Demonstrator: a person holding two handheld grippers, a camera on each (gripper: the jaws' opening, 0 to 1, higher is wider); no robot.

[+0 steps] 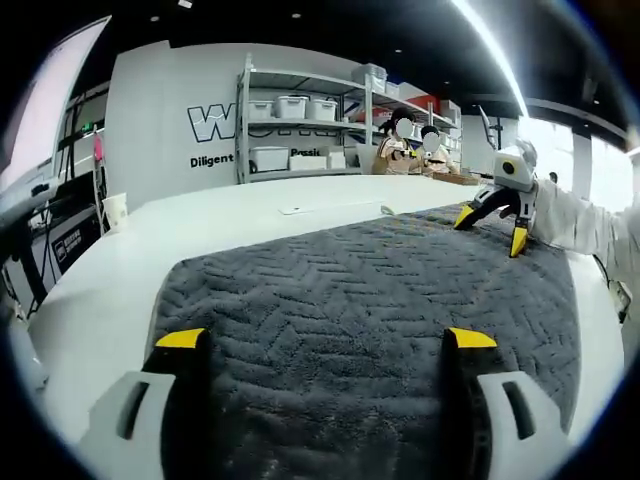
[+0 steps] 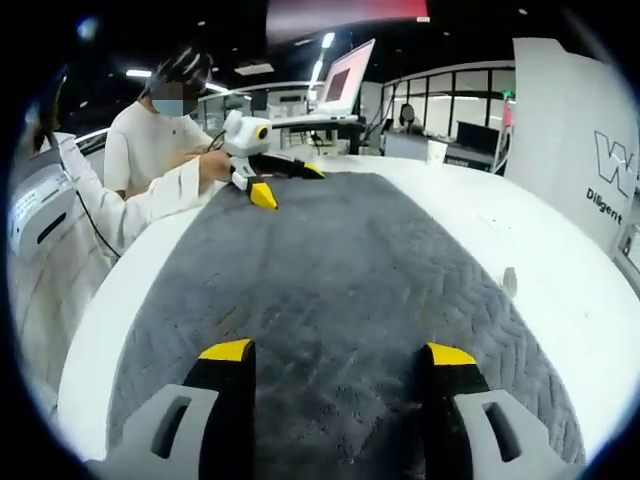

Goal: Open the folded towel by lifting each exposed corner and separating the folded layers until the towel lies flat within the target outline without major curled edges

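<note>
Looking along my left gripper (image 1: 326, 340), I see its yellow-tipped jaws spread wide, grasping nothing, with the grey towel (image 1: 370, 290) running between and under them. That towel, woven in a herringbone pattern, lies spread across the white table (image 1: 250, 205) and reaches from 6 o'clock up past the centre of the left gripper view. At 2 o'clock there, my right gripper (image 1: 490, 228) sits at the towel's far edge, jaws parted, tips down near the cloth; whether they touch it I cannot tell. A white sleeve (image 1: 585, 220) trails behind it. A paper cup (image 1: 116, 212) stands on the table at 9 o'clock, and shelving (image 1: 300, 120) with bins stands beyond at 12 o'clock.

From the right gripper view, my right gripper (image 2: 338, 352) is likewise released, jaws wide over the towel (image 2: 330, 270). The left gripper (image 2: 285, 182) shows at 11 o'clock on the opposite edge, jaws apart. A person (image 2: 150, 150) stands just behind it, and a monitor (image 2: 345, 80) sits at 12 o'clock.
</note>
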